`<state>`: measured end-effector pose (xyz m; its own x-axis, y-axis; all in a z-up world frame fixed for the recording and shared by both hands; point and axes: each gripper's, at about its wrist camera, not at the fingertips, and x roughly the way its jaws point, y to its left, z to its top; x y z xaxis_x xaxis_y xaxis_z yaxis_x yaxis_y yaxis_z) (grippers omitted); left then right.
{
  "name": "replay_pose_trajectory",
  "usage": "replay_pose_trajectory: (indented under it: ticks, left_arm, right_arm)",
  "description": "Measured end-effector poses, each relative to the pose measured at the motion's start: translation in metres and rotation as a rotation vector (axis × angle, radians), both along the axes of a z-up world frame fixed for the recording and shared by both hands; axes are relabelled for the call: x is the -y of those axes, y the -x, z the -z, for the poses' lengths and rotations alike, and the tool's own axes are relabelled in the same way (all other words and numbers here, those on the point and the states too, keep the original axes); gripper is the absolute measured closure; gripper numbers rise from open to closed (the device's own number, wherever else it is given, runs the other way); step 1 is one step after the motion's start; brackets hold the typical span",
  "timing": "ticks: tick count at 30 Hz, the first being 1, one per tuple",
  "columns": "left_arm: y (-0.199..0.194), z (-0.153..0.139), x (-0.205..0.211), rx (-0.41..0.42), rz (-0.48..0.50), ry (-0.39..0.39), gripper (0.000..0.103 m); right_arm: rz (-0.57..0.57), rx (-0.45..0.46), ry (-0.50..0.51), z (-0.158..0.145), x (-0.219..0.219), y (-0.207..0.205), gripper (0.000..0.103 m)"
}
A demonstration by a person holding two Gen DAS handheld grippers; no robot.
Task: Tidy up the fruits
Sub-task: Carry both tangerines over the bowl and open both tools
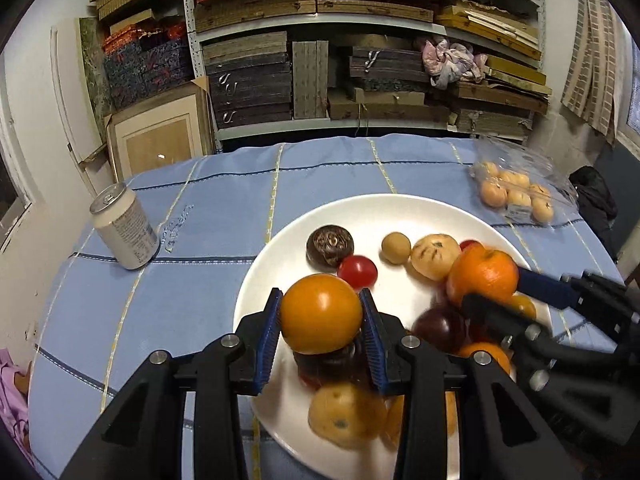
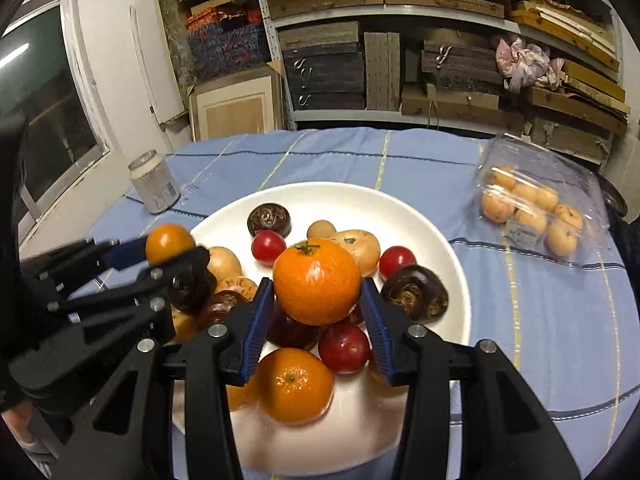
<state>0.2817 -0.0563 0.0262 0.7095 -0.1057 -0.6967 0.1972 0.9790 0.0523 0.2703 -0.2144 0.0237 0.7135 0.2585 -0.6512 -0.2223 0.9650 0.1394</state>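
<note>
Blue-clothed counter [image 1: 208, 292] below stacked shelves: left gripper [image 1: 321, 312] fingers clamp an orange-yellow fruit [image 1: 320, 312] above the white plate [image 2: 436, 248], right gripper [image 2: 316, 300] fingers flank a mandarin [image 2: 316, 280], contact unclear; only the right wrist view shows a window [image 2: 52, 120].

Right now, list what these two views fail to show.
- Left wrist view: fruit under the left gripper and its orange tomato, hidden, blurred.
- Right wrist view: plate near rim, behind the right gripper.
- Both: can label, too small.
</note>
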Motion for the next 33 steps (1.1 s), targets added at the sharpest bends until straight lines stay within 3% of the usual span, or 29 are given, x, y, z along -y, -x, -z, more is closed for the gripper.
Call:
replay_pose_trajectory:
  ticks: [2,4,7,14,22,28,33]
  left_arm:
    - [0.0,-0.001,0.0,-0.001,-0.008,0.0,0.054]
    - [0.008,-0.005,-0.004,0.02,-0.023,0.005,0.025]
    - [0.028,-0.015,-0.01,0.05,-0.03,0.02,0.01]
    - [0.091,-0.023,-0.015,0.054,-0.034,0.01,0.004]
    - [0.155,-0.021,-0.031,0.04,-0.046,0.105,0.004]
    - [0.169,-0.019,-0.034,0.023,-0.043,0.145,0.004]
    - [0.17,-0.02,-0.04,0.033,-0.046,0.183,0.004]
  right_arm:
    - [0.012,0.032,0.002,-0.001,0.001,0.006,0.042]
    - [0.036,0.062,-0.008,-0.006,0.008,0.016,0.032]
    - [0.064,0.075,-0.044,-0.013,0.02,0.035,0.021]
    - [0.121,0.105,-0.069,-0.017,0.036,0.11,0.005]
    - [0.23,0.138,-0.118,-0.015,0.053,0.191,0.005]
    - [0.237,0.172,-0.088,-0.01,0.053,0.218,0.004]
    - [0.231,0.138,-0.079,-0.003,0.052,0.217,0.004]
